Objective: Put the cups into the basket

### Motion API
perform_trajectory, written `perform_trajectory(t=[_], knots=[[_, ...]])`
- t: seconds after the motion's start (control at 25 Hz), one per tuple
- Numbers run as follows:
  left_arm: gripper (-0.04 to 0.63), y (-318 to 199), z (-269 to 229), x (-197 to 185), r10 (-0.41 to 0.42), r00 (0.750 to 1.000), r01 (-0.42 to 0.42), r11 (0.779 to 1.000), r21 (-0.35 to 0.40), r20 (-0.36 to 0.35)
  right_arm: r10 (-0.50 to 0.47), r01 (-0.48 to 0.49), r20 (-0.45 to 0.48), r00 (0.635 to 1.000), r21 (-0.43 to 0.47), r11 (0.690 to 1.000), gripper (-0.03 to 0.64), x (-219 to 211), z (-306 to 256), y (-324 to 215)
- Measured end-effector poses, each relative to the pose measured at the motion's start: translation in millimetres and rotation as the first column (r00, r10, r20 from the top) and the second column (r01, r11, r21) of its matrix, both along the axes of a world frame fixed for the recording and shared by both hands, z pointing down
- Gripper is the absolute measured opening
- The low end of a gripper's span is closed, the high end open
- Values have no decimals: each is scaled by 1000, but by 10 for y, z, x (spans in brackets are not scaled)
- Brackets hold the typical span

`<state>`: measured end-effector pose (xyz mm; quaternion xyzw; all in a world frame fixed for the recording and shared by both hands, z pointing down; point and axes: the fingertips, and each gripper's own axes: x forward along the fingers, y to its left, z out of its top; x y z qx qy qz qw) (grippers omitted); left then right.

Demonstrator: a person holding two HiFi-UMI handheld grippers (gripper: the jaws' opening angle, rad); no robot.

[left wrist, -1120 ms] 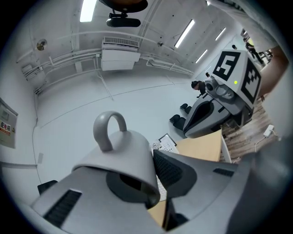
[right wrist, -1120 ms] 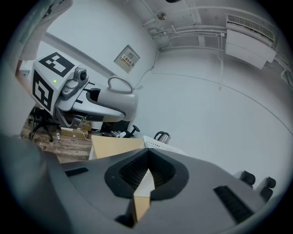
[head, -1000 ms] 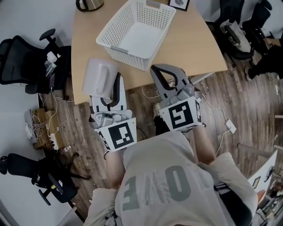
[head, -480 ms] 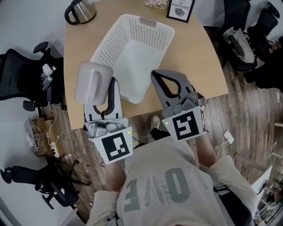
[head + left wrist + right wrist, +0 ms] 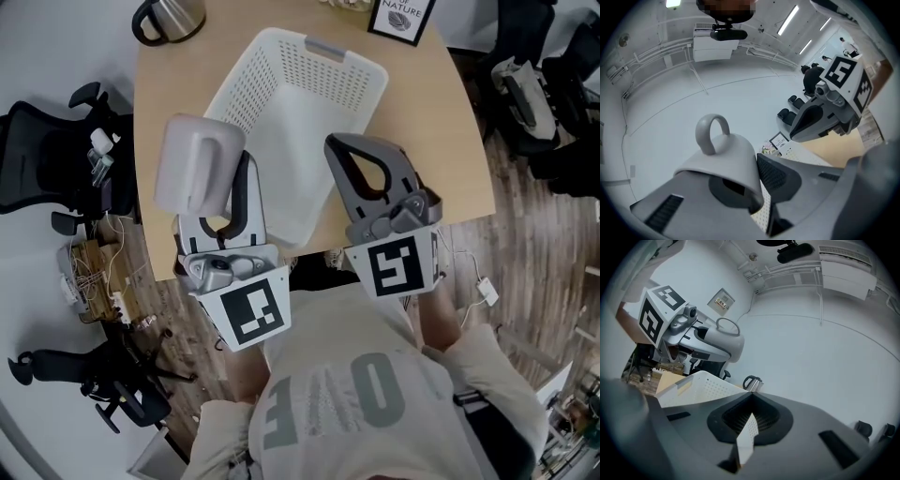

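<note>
- Table: light wood, smooth flat top with a rounded near edge. It stands on a darker wood-plank floor.
- Basket: white plastic, rectangular, with walls perforated in a grid of small holes and a plain solid bottom. It sits askew on the table, its near corner reaching the table's near edge. Nothing is inside it.
- Right gripper: matte grey plastic with ribbed black pads and a marker cube at the back. The jaws are closed on the basket's right wall. The right gripper view shows a thin strip of perforated white wall pinched between the pads.
- Left gripper: same build, with its own marker cube. The jaws are clamped on the cup, one on each side of its body.
- Cup: pale grey-white, smooth and matte, probably ceramic. It has a tapered round body and a looped handle. In the left gripper view the handle points up, away from the jaws, and the open mouth faces back toward the camera.
- Cup position: held off the table at the basket's left rim, at the near-left corner. It is outside the basket and overlaps the rim in the head view. How high above the rim, I can't tell.
- Kettle: shiny metal with a black handle, at the table's far left corner.
- Framed print: black frame, upright at the far edge behind the basket.
</note>
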<state>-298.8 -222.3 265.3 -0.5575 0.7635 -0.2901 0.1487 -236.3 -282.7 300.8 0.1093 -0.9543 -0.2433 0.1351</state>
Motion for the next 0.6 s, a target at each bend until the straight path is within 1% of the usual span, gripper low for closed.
perform_trajectory(t=[0.16, 0.32, 0.48, 0.52, 0.6], knots=[[54, -151, -98, -130, 38, 999, -39, 998, 45, 22, 15, -17, 32, 999, 55, 998, -6, -115, -166, -47], [54, -194, -183, -197, 54, 998, -55, 997, 48, 24, 40, -42, 47, 998, 38, 998, -6, -134, -275, 14], [54, -326, -300, -244, 95, 995, -98, 991, 94, 41, 42, -48, 75, 996, 77, 996, -6, -253, -443, -54], [54, -357, -300, -268, 99, 994, -102, 991, 85, 41, 43, -50, 84, 996, 82, 995, -6, -275, -477, -63], [54, -419, -281, -333, 94, 995, -95, 995, 42, 34, 44, -52, 102, 994, 81, 995, -6, -303, -526, -64]])
